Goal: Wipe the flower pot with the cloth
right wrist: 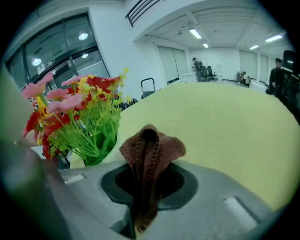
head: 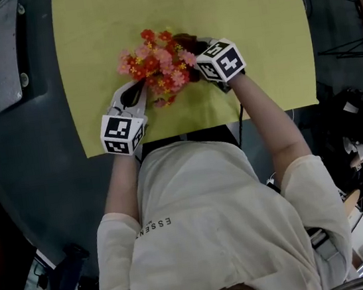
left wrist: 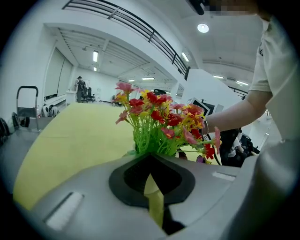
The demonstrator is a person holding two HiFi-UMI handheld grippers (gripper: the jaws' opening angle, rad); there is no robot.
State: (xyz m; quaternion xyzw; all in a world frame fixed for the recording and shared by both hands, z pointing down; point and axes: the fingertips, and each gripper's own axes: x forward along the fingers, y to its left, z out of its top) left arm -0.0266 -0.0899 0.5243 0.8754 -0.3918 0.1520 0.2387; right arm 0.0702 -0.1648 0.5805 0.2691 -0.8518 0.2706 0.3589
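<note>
my right gripper (right wrist: 145,185) pinches the cloth (right wrist: 151,149) just beside the flowers (head: 157,64), near the table's (head: 249,4) front edge; left gripper (left wrist: 152,190) jaws pressed together.

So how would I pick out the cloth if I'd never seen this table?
On the big yellow table, find the bunch of red, pink and orange artificial flowers. Just right of it, the right gripper pinches a brown knitted cloth, the only dark, ribbed fabric beside those bright petals.
</note>
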